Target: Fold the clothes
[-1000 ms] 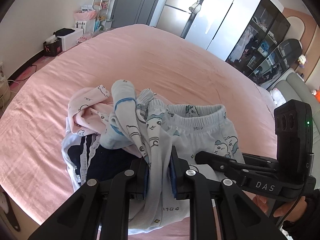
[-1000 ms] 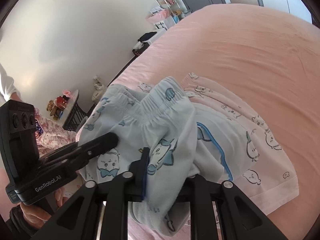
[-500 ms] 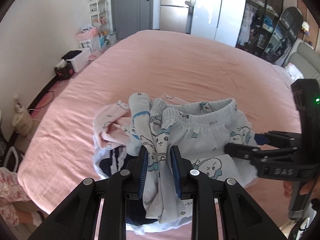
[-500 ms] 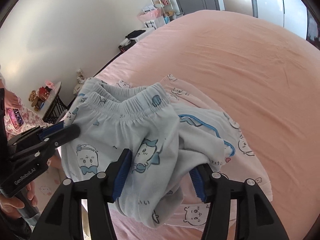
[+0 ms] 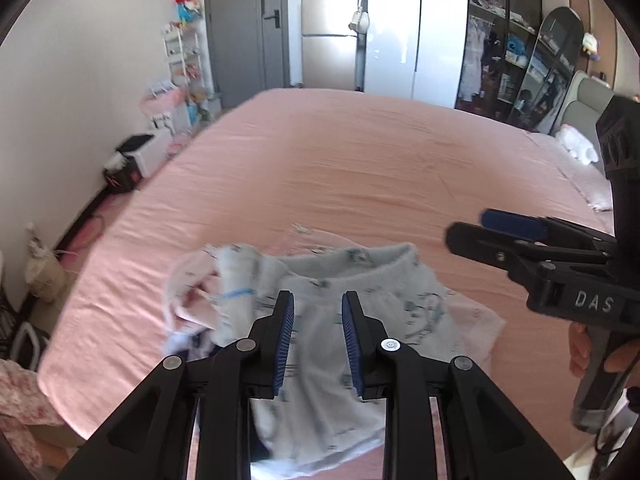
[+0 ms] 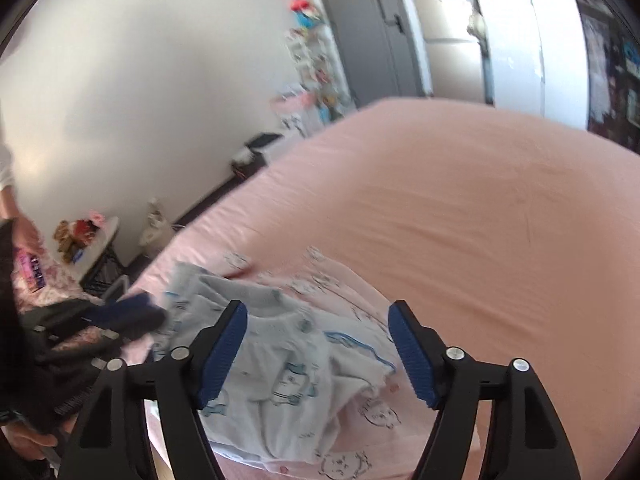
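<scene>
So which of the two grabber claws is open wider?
The right gripper: its blue-padded fingers gape far apart above the pale blue cartoon-print shorts. The left gripper leaves a narrower gap.

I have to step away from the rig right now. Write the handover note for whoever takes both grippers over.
Left gripper: open, empty, above the pale blue cartoon-print pants.
Right gripper: open wide, empty, over the same heap; in the left view it hangs off to the right, clear of the cloth.
Clothes: the pants lie crumpled, elastic waistband away from you, on top of a pale pink printed garment and a dark garment, near the front edge of the pink bed sheet.
Done: nothing is folded.
Left: pull the pants free, spread them flat, fold them, then do the others.
</scene>
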The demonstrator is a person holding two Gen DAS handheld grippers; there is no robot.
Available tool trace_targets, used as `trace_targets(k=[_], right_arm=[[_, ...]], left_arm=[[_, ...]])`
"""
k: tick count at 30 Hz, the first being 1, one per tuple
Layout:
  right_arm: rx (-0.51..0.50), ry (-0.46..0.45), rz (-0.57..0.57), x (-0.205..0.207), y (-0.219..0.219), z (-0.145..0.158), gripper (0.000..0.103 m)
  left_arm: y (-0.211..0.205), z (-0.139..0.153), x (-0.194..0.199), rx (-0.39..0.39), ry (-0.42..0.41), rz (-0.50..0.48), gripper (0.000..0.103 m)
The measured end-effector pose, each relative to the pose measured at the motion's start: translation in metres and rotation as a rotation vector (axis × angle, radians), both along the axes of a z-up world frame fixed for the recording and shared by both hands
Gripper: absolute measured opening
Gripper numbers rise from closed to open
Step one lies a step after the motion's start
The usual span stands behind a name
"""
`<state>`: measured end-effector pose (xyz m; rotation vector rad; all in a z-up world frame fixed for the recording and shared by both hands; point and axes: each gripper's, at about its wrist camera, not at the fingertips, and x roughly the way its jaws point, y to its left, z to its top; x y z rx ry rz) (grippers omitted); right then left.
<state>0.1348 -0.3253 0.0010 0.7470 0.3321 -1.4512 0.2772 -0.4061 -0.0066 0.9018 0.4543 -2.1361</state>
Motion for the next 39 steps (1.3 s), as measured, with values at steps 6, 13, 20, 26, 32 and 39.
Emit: trace_targets(k=[6,13,20,26,32,39], right_arm=[[0.124,0.033,0.064,0.016,-0.015,-0.03,0.022],[0.256,0.058,0.03,0.015,-0.041,-0.073,0.022],[0.268,0.173,0.048,0.02,-0.041,-0.063,0.022],[0.133,0.324,0.073,0.026,0.009,-0.017,0.071],[0.033,0.458,0.117,0.048,0.063,0.015,0.079],[0.062,0.451,0.166,0.056,0.088,0.018,0.083]], left_arm=[[-0.03,-0.018,-0.01,0.049,-0.037,0.074,0.022],[-0.059,-0.044,-0.009,0.076,-0.126,0.129,0.022],[-0.033,-0.027,-0.009,-0.064,-0.159,0.088,0.022],[0.014,0.003,0.01,-0.158,-0.097,0.115,0.099],[0.054,0.026,0.025,-0.216,-0.048,0.152,0.103],[0.081,0.031,0.033,-0.176,-0.041,0.212,0.103]])
